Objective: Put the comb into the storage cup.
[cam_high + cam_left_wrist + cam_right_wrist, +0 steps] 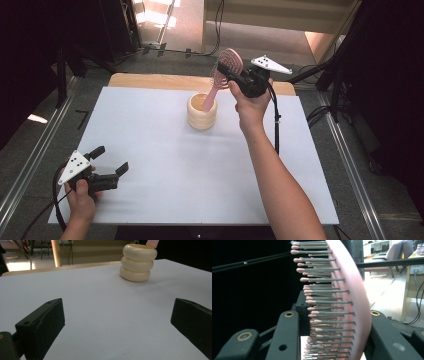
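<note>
White table [165, 165]; jaws clamping hairbrush [227, 65]

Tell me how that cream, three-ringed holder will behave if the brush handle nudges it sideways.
The cream ribbed holder looks squat and wide-based, so it would probably slide on the smooth white table rather than tip. The pink bristled hairbrush, clamped in the right gripper, leans on its rim, so leverage there might rock it. It seems rigid, not squashy.
</note>
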Available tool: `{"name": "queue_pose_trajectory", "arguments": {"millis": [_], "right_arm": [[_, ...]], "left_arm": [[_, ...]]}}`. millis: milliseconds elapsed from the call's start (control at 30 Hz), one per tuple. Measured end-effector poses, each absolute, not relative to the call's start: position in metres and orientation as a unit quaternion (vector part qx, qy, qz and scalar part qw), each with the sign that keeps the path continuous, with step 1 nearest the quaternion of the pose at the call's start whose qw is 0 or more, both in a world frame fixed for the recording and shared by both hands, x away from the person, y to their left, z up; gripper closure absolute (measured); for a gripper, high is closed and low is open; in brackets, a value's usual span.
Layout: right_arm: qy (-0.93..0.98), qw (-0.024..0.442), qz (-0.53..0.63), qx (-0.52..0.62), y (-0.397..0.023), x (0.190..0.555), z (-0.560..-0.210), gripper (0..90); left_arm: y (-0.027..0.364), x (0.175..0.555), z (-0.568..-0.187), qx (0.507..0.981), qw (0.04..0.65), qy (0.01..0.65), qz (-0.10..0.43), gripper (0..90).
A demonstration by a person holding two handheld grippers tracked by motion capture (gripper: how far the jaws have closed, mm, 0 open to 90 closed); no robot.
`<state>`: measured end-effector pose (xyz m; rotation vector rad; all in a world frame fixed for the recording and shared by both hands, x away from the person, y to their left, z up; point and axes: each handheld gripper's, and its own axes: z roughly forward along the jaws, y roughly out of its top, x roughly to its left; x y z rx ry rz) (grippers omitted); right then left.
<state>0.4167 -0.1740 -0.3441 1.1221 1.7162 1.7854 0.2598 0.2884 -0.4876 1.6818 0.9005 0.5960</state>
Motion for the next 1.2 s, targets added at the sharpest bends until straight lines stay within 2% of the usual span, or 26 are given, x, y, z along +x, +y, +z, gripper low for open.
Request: {"name": "queue_pose_trajectory", "arguments": {"millis": [1200], "right_arm": [[0.618,0.205,0.633,0.419,-0.168,0.438,-0.366,61.4]], "left_arm": [[0.289,0.260,-0.488,0.707,0.544,0.378,0.249,0.0]]}}
